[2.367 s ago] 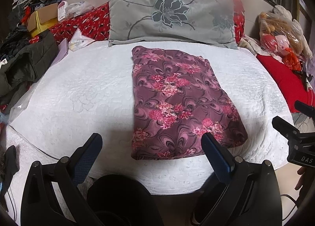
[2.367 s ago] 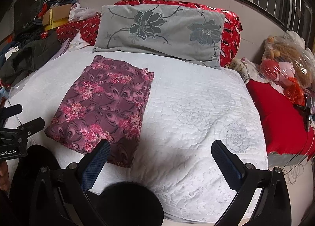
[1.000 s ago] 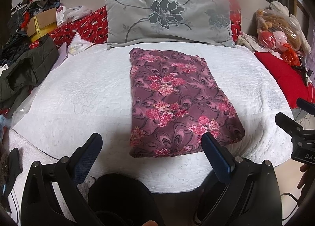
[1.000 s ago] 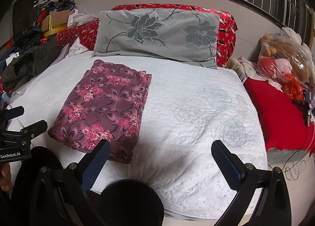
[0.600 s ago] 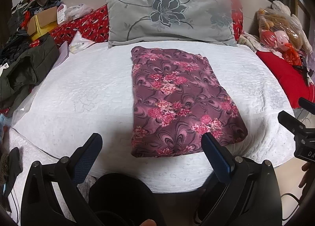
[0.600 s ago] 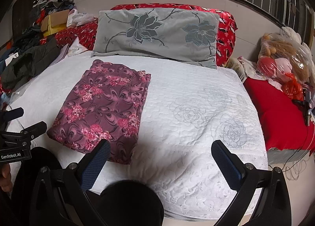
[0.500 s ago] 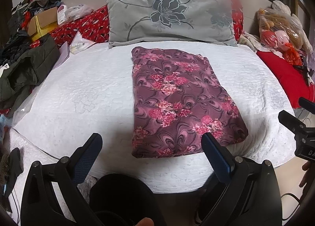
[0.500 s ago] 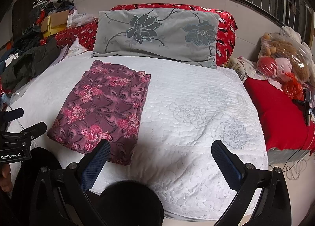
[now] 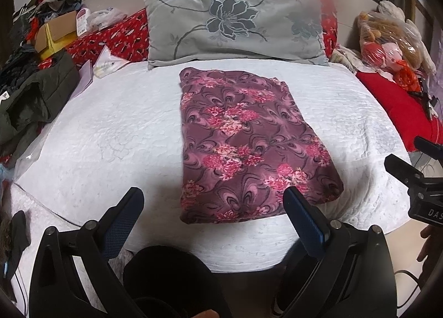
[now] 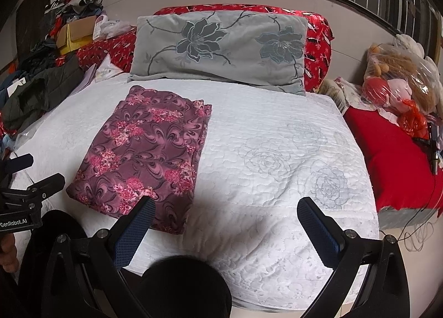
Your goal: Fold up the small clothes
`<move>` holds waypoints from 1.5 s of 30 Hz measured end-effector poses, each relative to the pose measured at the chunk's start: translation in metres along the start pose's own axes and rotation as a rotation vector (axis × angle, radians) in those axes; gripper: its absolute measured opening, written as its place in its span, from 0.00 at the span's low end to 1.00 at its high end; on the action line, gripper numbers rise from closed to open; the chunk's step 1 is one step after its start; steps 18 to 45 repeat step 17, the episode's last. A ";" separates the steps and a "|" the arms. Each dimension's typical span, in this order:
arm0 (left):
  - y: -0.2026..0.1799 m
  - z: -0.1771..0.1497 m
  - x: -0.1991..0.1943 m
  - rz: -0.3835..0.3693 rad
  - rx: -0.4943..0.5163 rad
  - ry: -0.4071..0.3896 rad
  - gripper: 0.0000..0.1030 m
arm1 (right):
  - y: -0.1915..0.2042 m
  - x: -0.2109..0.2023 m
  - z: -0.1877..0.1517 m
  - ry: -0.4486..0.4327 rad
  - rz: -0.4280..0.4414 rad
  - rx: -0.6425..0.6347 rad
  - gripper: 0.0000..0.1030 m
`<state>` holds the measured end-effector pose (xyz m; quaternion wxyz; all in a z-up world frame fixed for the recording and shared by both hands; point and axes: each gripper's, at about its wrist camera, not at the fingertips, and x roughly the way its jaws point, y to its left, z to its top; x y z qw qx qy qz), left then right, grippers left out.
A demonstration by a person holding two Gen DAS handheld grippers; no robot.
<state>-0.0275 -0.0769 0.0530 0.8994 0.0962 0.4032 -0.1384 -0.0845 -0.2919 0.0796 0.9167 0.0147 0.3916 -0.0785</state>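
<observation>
A white quilted bedspread (image 9: 110, 135) fills most of both views, with a grey flowered pillow (image 9: 235, 24) across the upper middle and a heap of dark clothes (image 9: 33, 96) at the left edge. The purple floral garment (image 9: 249, 143) lies in the centre of the left wrist view and in the left half of the right wrist view (image 10: 144, 152), flat on the spread as a tidy rectangle with stacked layer edges along its right side, its far end just short of the pillow. It looks already folded, so the step in hand seems to be the pause after a fold. At the bottom of each frame the left gripper (image 9: 210, 207) and right gripper (image 10: 224, 215) are both spread wide, holding nothing, near the garment's close edge. Next would likely be one more halving, near edge pinched at both corners and carried toward the pillow, or setting it aside.
</observation>
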 end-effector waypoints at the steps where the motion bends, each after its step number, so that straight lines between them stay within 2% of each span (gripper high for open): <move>1: -0.001 0.000 0.000 -0.002 0.003 0.000 0.98 | 0.000 0.000 0.000 0.001 0.000 0.000 1.00; 15: -0.016 0.002 0.000 -0.055 0.028 0.007 0.98 | 0.002 0.003 -0.002 0.011 -0.003 0.005 1.00; 45: -0.017 0.003 0.000 -0.051 0.028 0.008 0.98 | 0.002 0.003 -0.003 0.011 -0.005 0.005 1.00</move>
